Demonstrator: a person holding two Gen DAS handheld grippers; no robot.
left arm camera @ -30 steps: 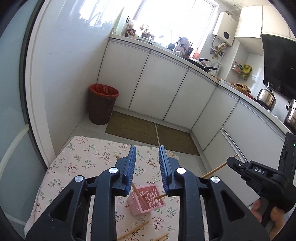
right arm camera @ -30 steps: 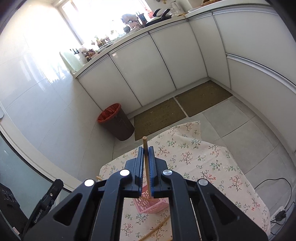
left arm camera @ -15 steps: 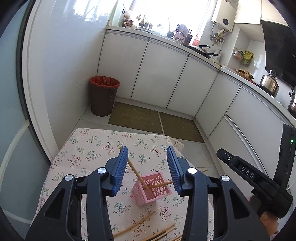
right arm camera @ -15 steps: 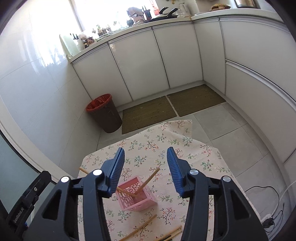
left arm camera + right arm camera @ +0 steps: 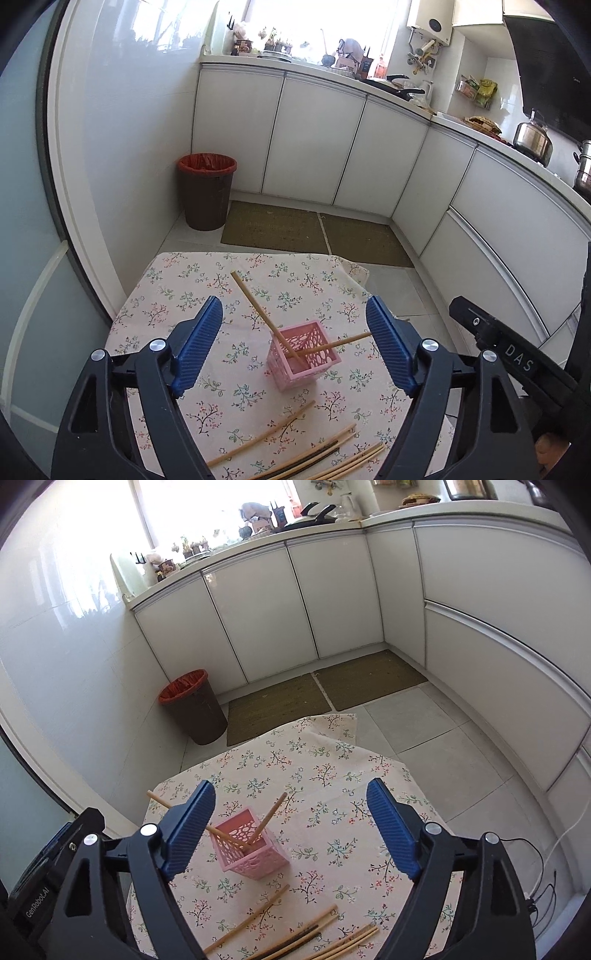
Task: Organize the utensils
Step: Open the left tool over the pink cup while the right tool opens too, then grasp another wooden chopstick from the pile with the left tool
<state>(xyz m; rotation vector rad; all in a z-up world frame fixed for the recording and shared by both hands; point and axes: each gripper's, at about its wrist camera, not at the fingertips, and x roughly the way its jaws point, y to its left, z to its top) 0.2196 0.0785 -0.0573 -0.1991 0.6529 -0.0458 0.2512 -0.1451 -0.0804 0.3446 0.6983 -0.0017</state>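
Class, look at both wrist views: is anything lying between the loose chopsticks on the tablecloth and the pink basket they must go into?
Nothing visible: only bare floral tablecloth separates the loose chopsticks from the pink basket.

I see the basket [image 5: 303, 354] standing on the surface [image 5: 177, 291], two chopsticks [image 5: 258, 310] leaning inside it. Nearer me than the basket, loose chopsticks [image 5: 295, 450] lie on the surface. Beyond the basket, the bin [image 5: 207, 192] stands on the floor, mats [image 5: 314, 236] to its right.
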